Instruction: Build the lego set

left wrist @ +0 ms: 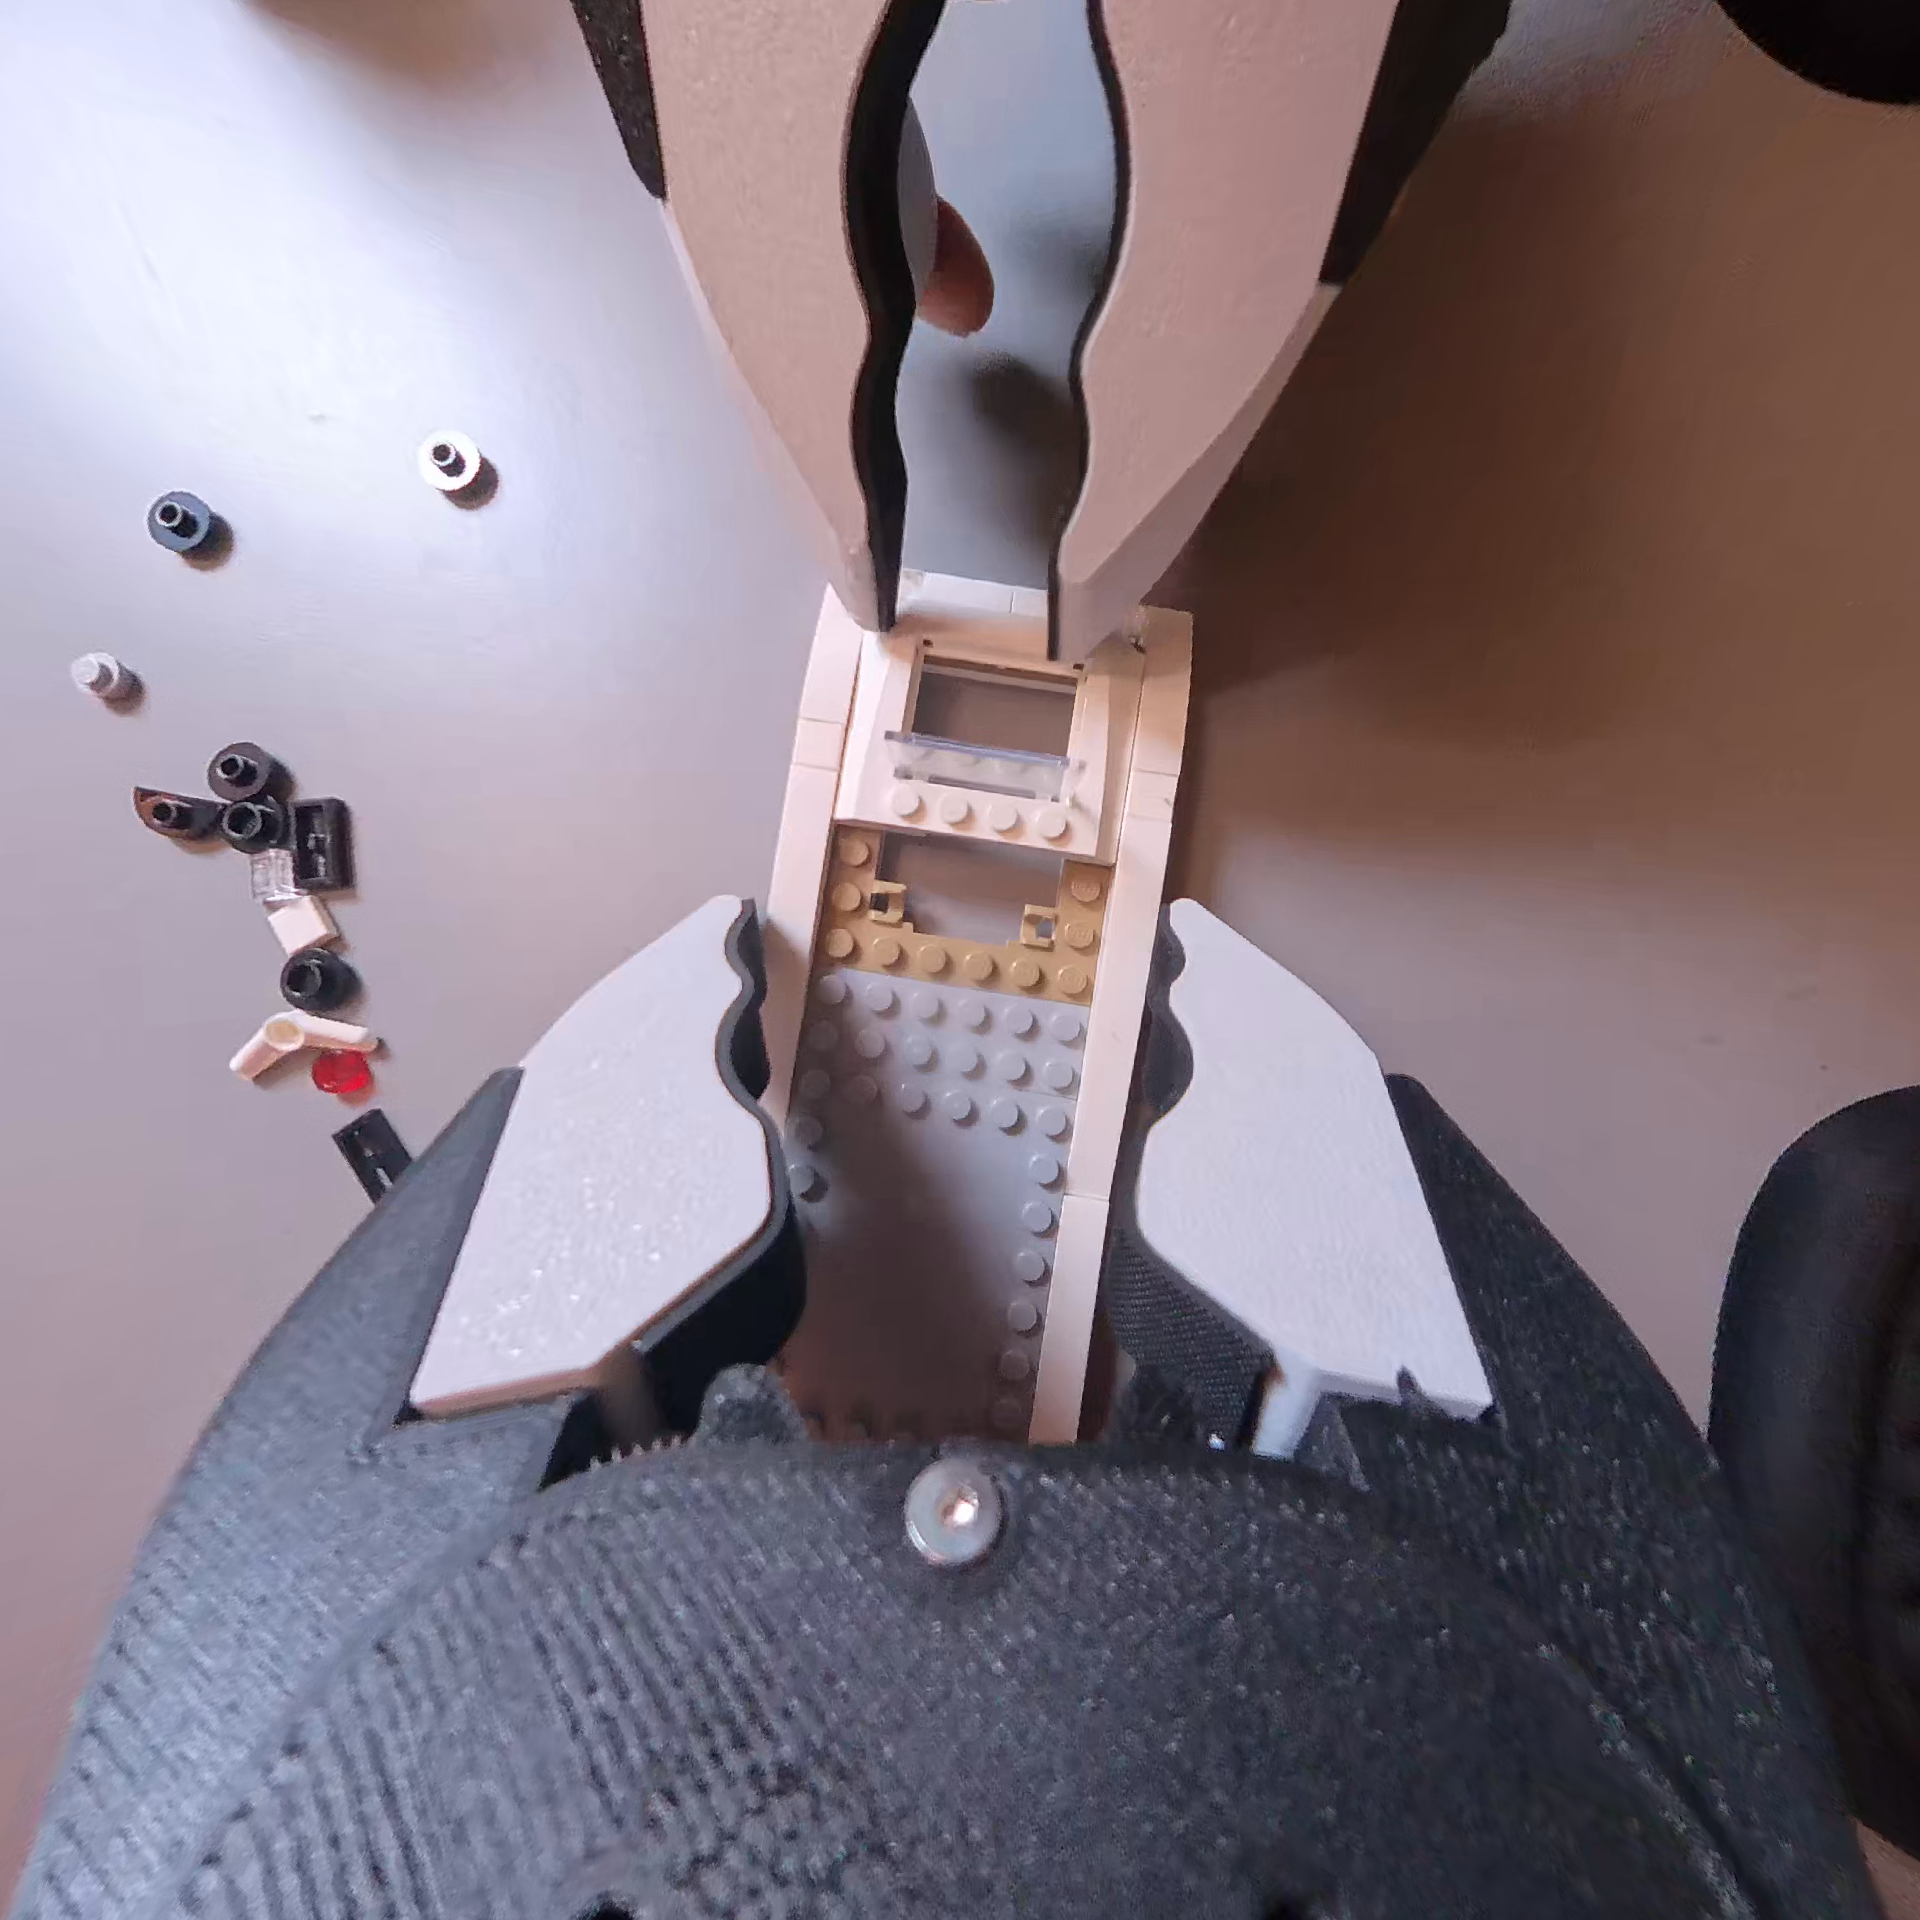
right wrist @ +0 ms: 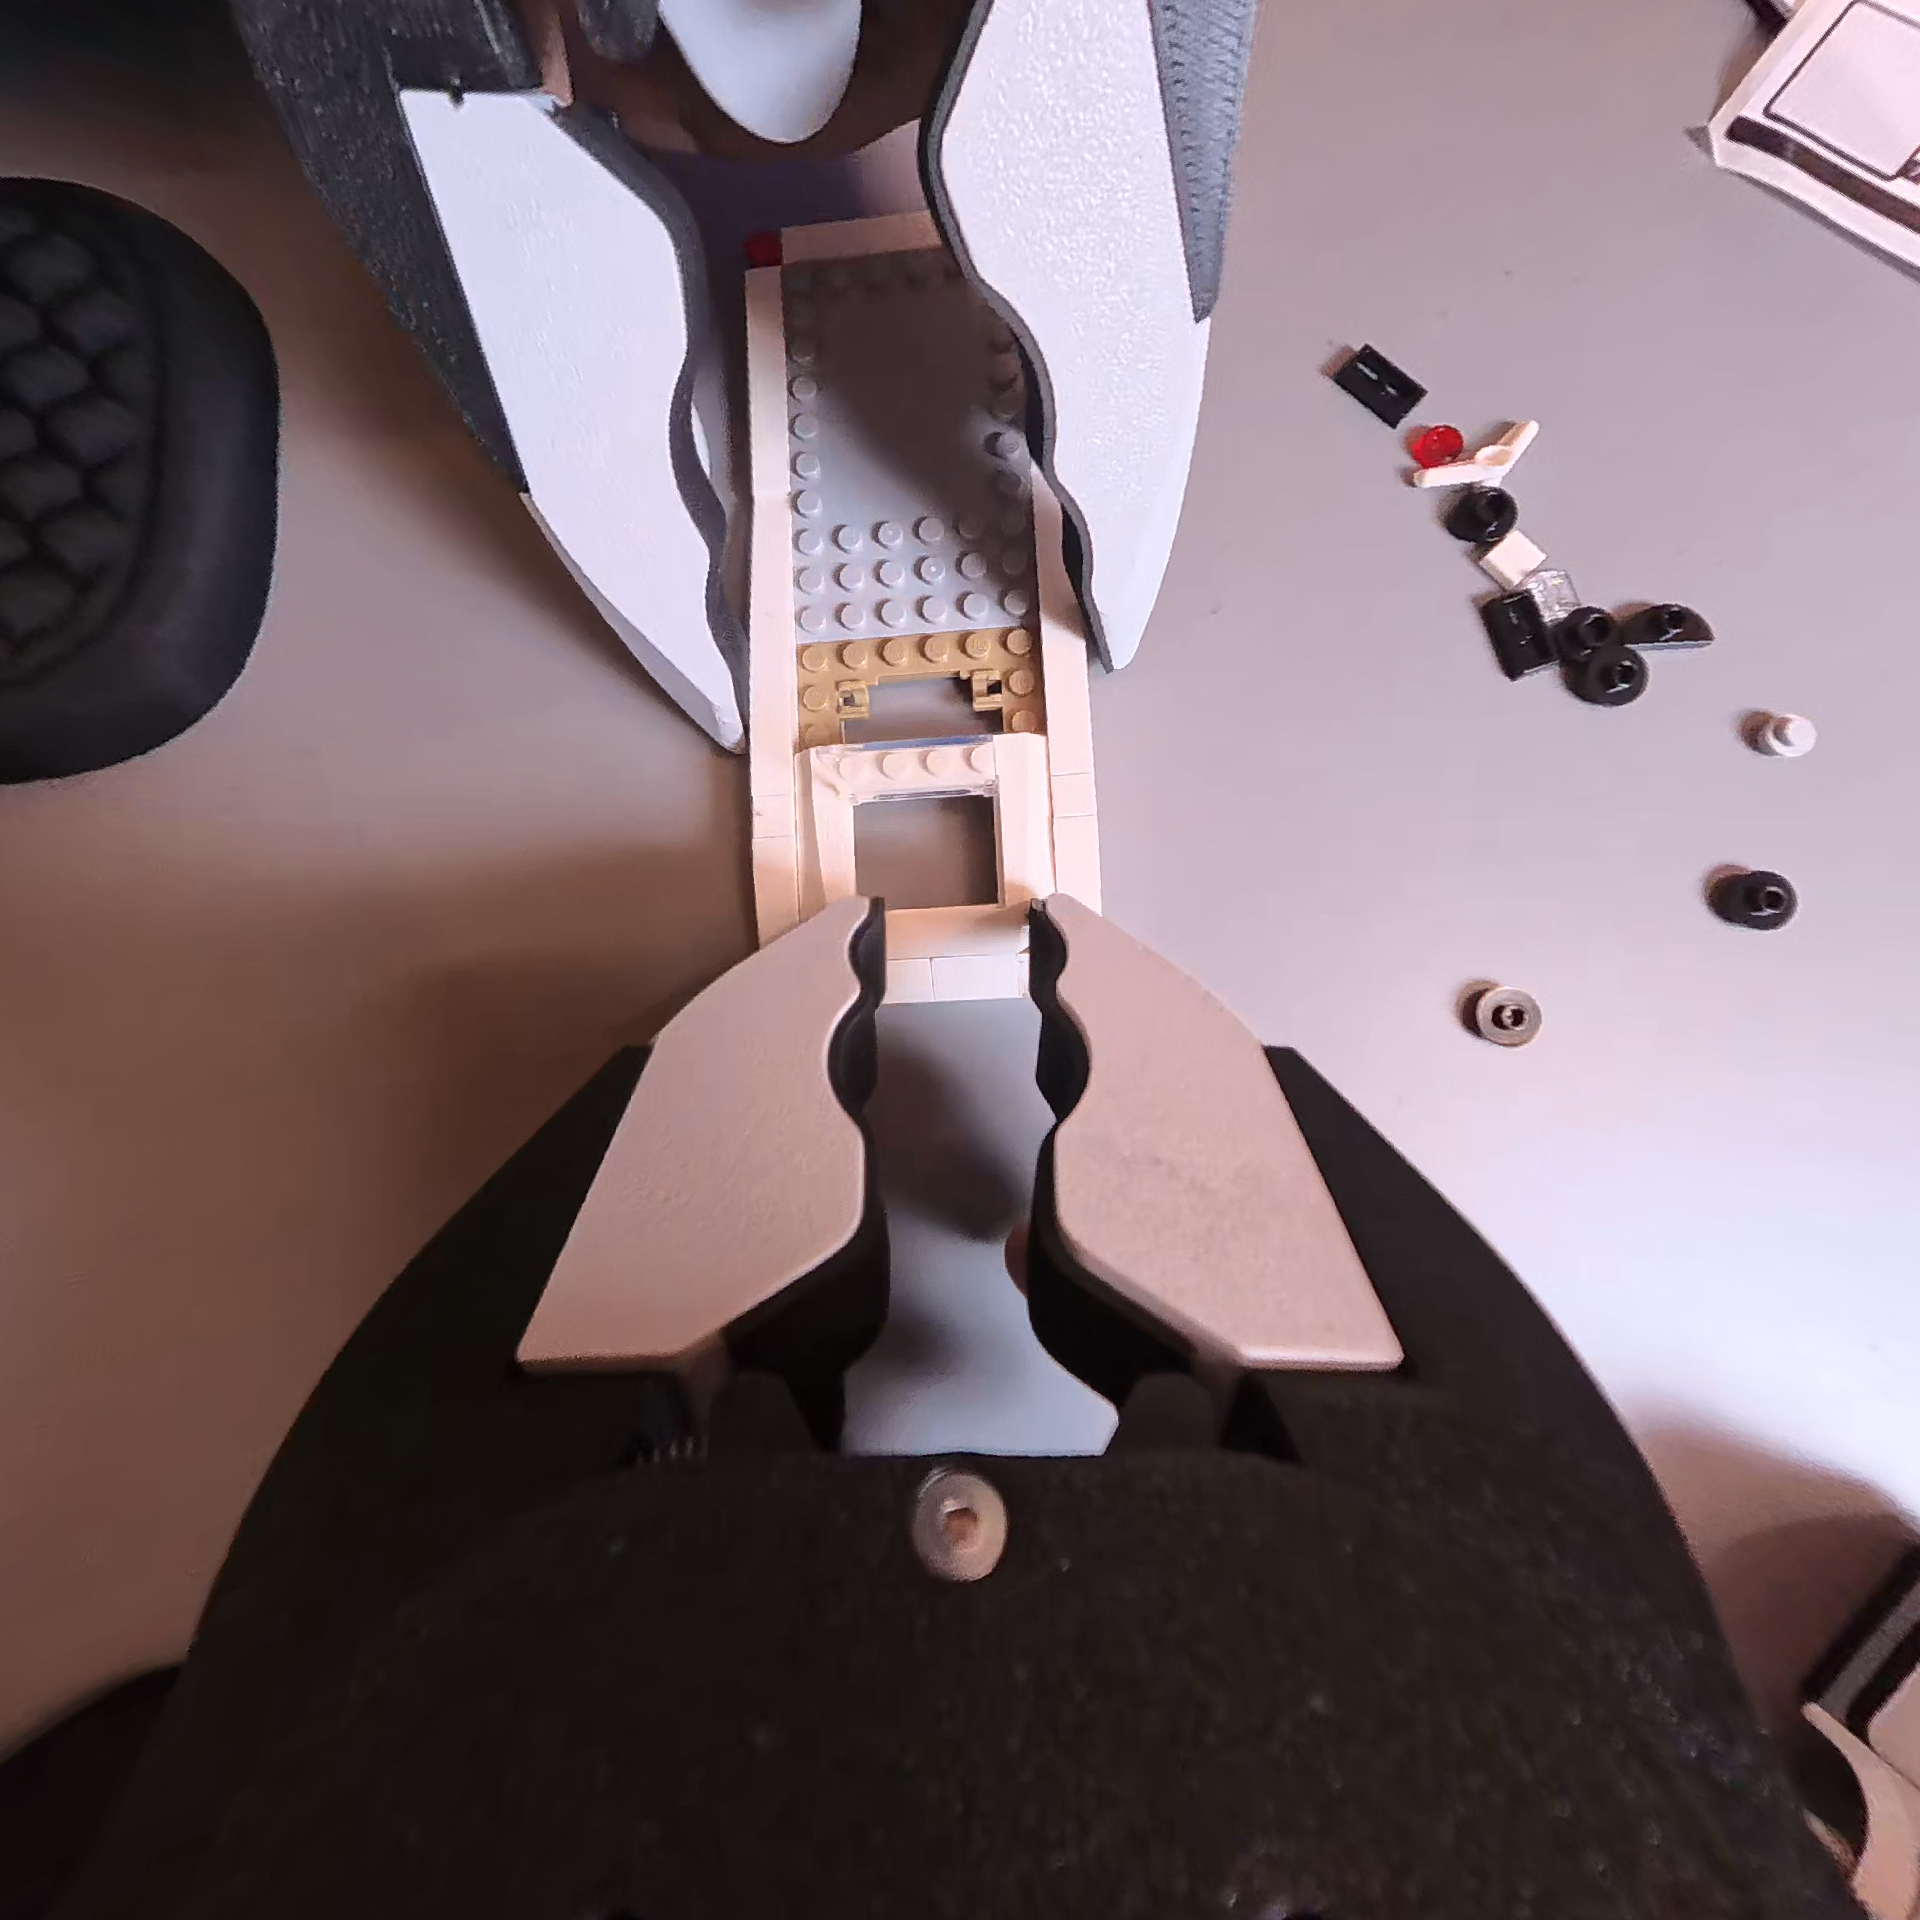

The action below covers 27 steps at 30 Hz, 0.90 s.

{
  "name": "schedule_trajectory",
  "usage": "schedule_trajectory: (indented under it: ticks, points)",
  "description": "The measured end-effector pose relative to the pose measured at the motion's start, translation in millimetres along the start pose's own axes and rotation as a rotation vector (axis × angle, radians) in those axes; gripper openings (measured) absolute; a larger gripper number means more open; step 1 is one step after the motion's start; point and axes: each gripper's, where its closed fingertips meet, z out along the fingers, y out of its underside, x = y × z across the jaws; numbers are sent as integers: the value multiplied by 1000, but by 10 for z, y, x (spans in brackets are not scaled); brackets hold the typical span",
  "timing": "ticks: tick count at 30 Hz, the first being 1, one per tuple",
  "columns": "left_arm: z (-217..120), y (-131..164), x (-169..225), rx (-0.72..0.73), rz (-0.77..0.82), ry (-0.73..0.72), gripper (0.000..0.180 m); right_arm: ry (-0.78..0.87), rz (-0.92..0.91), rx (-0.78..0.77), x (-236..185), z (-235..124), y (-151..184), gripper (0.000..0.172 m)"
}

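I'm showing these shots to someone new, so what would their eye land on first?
First, the long white brick model with grey and tan studded plates, lying on the table between the two grippers. The left gripper straddles its grey end with its right pad standing clear, while the right gripper has its fingertips at the white end by the window opening. Next, the scatter of small loose pieces, mostly black with one red stud, off to one side.

The brick model [left wrist: 966,1039] lies on the worktop [left wrist: 1507,727] between both grippers; loose pieces [left wrist: 281,883] lie scattered left of it in the left wrist view.
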Motion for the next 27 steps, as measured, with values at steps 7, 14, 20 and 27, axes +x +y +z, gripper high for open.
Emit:
schedule_trajectory:
  ticks: [7,14,20,27]
  points:
    - [-1,-3,7,31,-9,-13,72,25,-85,-89,6,-5,-11,26]
    - [-3,-6,8,48,-5,-17,72,2,-107,-148,10,-7,-27,31]
    - [-4,-5,12,48,-3,-18,71,-9,-122,-156,-11,8,-90,32]
    - [-1,-8,20,49,0,-17,71,-2,-142,-219,-1,40,-14,31]
